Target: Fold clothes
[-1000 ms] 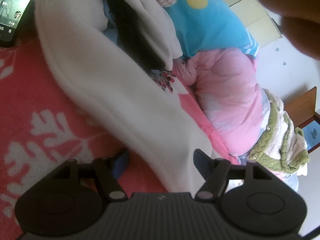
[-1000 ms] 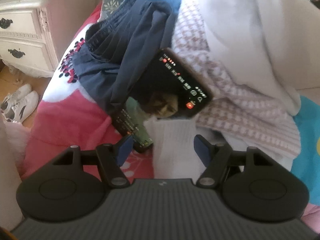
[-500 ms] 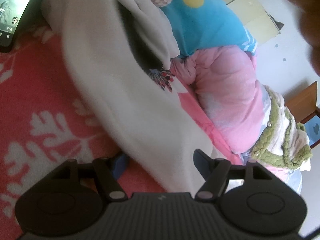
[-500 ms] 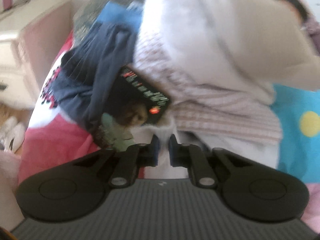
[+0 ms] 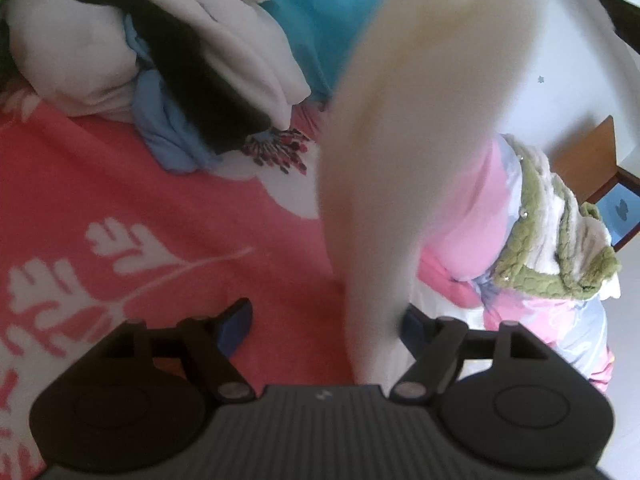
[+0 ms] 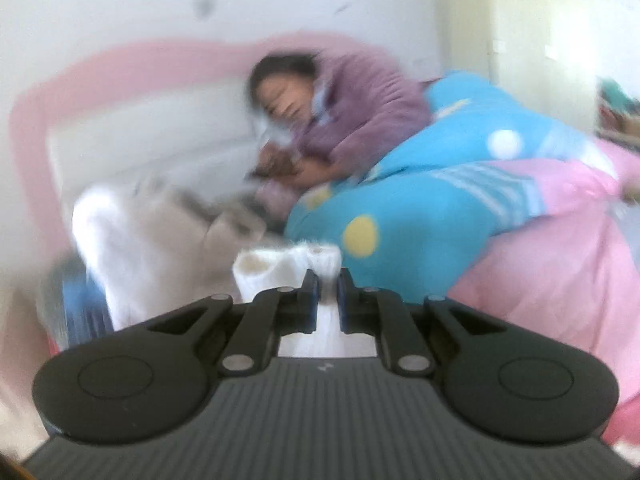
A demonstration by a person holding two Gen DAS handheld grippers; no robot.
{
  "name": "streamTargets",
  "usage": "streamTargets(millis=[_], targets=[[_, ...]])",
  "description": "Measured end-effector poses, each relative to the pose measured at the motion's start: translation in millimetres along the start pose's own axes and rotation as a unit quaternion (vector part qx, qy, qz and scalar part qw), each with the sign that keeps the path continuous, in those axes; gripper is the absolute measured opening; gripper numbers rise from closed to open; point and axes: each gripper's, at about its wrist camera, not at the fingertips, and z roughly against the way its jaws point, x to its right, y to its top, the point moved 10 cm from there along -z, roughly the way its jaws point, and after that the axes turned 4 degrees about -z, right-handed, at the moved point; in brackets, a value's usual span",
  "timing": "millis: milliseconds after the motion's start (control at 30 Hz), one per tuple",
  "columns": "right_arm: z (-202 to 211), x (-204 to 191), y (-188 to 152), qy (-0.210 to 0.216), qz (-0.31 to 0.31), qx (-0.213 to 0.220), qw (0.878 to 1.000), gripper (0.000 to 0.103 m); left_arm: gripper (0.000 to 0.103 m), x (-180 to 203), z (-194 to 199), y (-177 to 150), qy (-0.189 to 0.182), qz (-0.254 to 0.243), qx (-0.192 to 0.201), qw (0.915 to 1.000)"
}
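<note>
1. Left wrist view. The left gripper (image 5: pixel 324 322) fills the bottom of the frame with its jaws set wide, and they have just been opening a little further. A white garment (image 5: pixel 404 152) hangs as a blurred band from the upper right of the frame down to the bottom centre. Its lower end passes between the jaws, against the right-hand finger and clear of the left-hand one, so it is not pinched there.
2. Left wrist view, surroundings. A red blanket (image 5: pixel 120 208) with white leaf print covers the left and centre. A pile of clothes (image 5: pixel 168 64) in white, black and light blue lies at the upper left. A blue quilt (image 5: pixel 320 4) with a yellow dot sits at top centre. A pink quilt (image 5: pixel 468 220) and a green-trimmed garment (image 5: pixel 560 240) lie at the right.
3. Right wrist view. The frame is blurred. The right gripper (image 6: pixel 327 285) sits at bottom centre, its jaws closed narrowly on a fold of the white garment (image 6: pixel 280 272), which bunches just above the fingertips.
4. Right wrist view, surroundings. A person (image 6: pixel 352 100) in a purple top lies at upper centre, against a pink headboard (image 6: pixel 120 64). The blue quilt (image 6: pixel 420 200) lies at centre right, with the pink quilt (image 6: pixel 560 260) below it.
</note>
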Motion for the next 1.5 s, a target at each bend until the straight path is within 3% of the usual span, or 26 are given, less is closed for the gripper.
streamTargets(millis=[100,233,333,467,667,1133,1367,1500], targets=[[-1,16,12,-0.007,-0.056,0.026,0.998,0.008,0.077,-3,-1,2,-0.003,0.01,-0.005,0.9999],[-15,22,11,-0.001,-0.109,0.025,0.994,0.008,0.076,-10,-4,10,-0.009,0.029,-0.015,0.9994],[-12,17,7,0.006,-0.107,0.025,0.994,0.008,0.076,-18,-3,16,-0.017,0.056,-0.018,0.9981],[8,17,12,0.025,-0.117,0.044,0.992,0.008,0.077,-10,0,18,-0.019,0.041,-0.006,0.999],[-3,-1,12,0.073,-0.142,0.043,0.986,0.008,0.077,-6,2,20,-0.01,0.022,0.008,0.9997],[-106,-69,-60,0.089,-0.114,-0.05,0.988,0.008,0.076,-34,6,29,0.013,0.075,0.011,0.9971],[-158,-129,-119,0.108,-0.038,-0.142,0.983,0.011,0.076,-36,6,30,0.014,0.083,0.012,0.9964],[-168,-145,-140,0.107,-0.007,-0.176,0.978,0.035,0.074,-39,6,32,0.015,0.092,0.013,0.9955]])
